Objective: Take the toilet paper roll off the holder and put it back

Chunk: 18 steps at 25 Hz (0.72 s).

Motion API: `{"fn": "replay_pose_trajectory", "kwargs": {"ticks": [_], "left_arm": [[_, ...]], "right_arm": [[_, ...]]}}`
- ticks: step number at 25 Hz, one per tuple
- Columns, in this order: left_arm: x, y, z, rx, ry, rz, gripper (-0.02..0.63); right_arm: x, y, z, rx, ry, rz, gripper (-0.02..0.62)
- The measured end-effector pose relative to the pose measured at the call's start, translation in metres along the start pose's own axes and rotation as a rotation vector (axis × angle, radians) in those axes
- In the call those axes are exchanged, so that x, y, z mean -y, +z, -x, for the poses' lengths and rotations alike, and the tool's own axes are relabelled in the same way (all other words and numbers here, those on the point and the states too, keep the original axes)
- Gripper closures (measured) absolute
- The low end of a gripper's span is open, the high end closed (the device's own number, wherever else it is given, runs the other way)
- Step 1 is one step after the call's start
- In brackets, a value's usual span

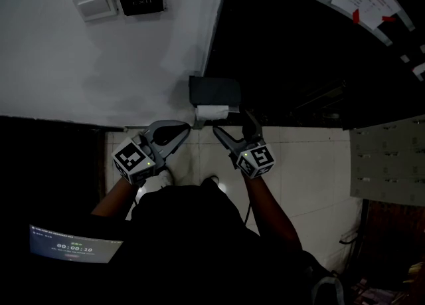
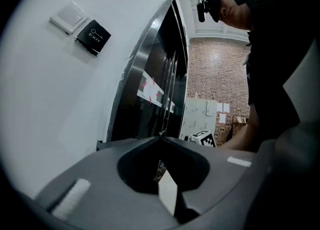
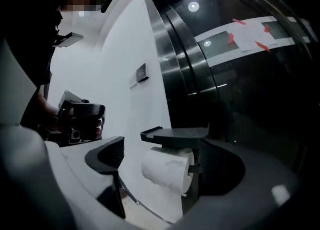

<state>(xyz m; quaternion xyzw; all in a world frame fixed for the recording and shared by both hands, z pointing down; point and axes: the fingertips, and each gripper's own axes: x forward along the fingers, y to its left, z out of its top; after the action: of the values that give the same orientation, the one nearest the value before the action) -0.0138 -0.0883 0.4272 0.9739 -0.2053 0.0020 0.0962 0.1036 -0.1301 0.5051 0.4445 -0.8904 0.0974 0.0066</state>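
My right tool (image 1: 230,121), jaws apart, is nearer the roll (image 3: 167,169) ahead, its axis crosswise; left tool (image 1: 188,131) closed.

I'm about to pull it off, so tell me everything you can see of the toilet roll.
The roll is white, soft-looking paper, fairly full, lying sideways on the dark holder under its flat shelf, beside the white wall. A holder arm crosses its end. Nothing grips it: the right gripper is open, jaws framing it, seemingly not touching.
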Motion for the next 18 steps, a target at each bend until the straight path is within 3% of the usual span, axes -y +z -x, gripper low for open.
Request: {"fn": "replay_pose_trajectory", "kwargs": {"ticks": [4, 8, 11, 18], "left_arm": [[0.002, 0.003, -0.001, -0.014, -0.001, 0.012, 0.603], [-0.002, 0.001, 0.001, 0.003, 0.004, -0.004, 0.603], [-0.004, -0.001, 0.000, 0.012, 0.005, -0.013, 0.603], [-0.003, -0.001, 0.001, 0.000, 0.003, -0.002, 0.603]], "right_arm": [[-0.023, 0.028, 0.004, 0.051, 0.095, 0.038, 0.171], [-0.044, 0.049, 0.011, 0.110, 0.176, 0.027, 0.461], [-0.053, 0.058, 0.013, 0.133, 0.223, 0.004, 0.590], [-0.081, 0.070, 0.007, 0.121, 0.289, 0.048, 0.595]]}}
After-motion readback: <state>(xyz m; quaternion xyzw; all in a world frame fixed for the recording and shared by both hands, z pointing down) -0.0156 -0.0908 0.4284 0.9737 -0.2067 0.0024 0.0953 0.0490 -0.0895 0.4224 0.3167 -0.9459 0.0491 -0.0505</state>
